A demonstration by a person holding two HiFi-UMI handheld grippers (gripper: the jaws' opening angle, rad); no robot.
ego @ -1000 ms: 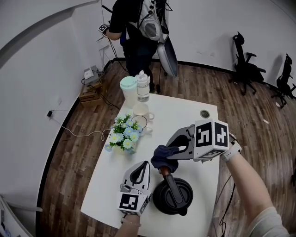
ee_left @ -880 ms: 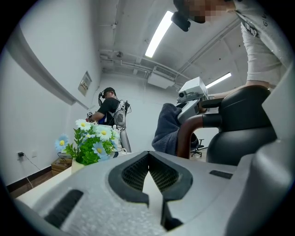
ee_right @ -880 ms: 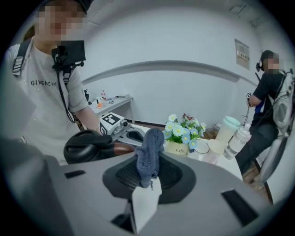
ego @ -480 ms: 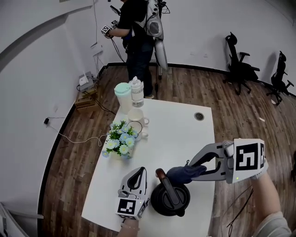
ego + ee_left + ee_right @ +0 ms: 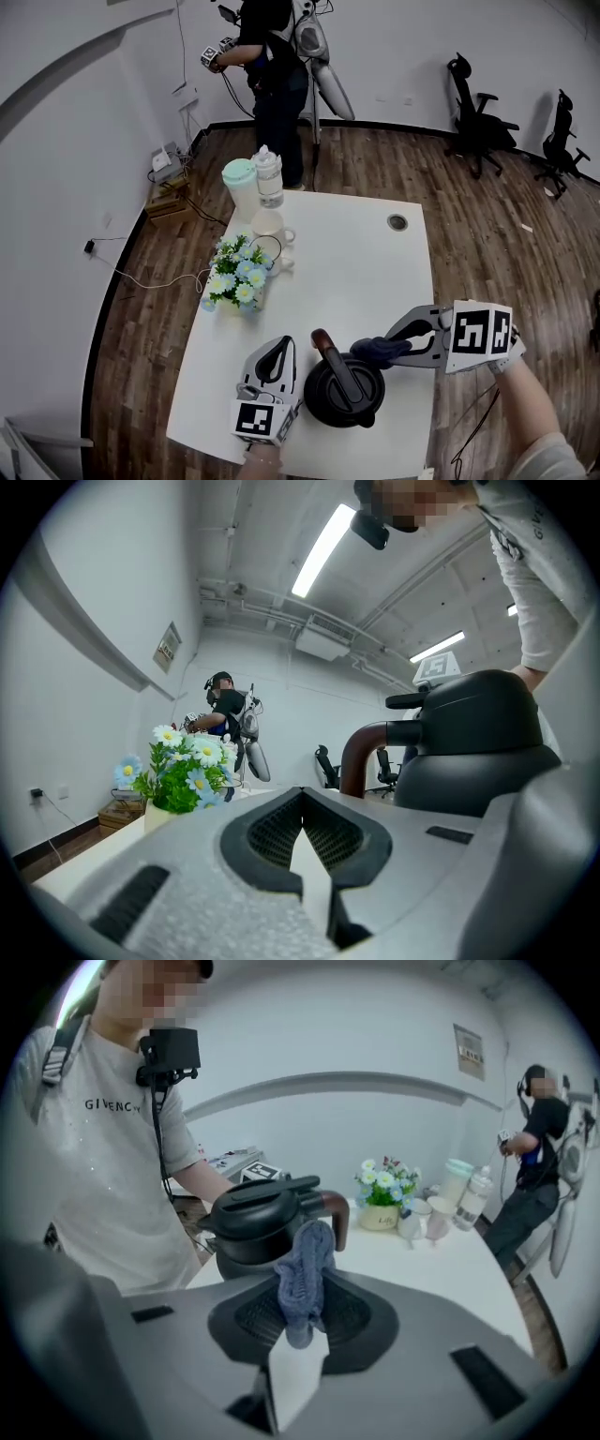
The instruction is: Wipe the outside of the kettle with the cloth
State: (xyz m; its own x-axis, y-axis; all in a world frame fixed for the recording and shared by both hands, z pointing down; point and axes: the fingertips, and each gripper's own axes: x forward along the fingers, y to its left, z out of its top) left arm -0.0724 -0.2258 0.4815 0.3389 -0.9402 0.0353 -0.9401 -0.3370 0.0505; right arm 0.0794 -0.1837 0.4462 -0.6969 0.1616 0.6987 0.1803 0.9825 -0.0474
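Reaches in from the near right with the right gripper (image 5: 392, 347), forearm (image 5: 525, 412) slanting up over the near right corner of the desk (image 5: 356, 272), tips aimed left at the kettle (image 5: 343, 394). Clamps the dark blue cloth (image 5: 375, 349) between the closed jaws, with a bunched fold poking out past the tips. Holds that fold at the kettle's far right shoulder, close beside the brown-ended handle (image 5: 323, 345); cannot tell from the head view whether touching or just apart. In the right gripper view, shows the cloth (image 5: 305, 1269) standing up out of the jaws, directly in front of the black kettle (image 5: 253, 1232).

Holds the left gripper (image 5: 279, 349) low at the near left of the desk, just beside the kettle's left side, tips aimed toward the far end. Presses the left jaws together on nothing, with the kettle (image 5: 473, 733) close on their right and the flowers (image 5: 183, 771) farther off on the left.

Stands the kettle upright near the desk's near edge, between the two grippers.
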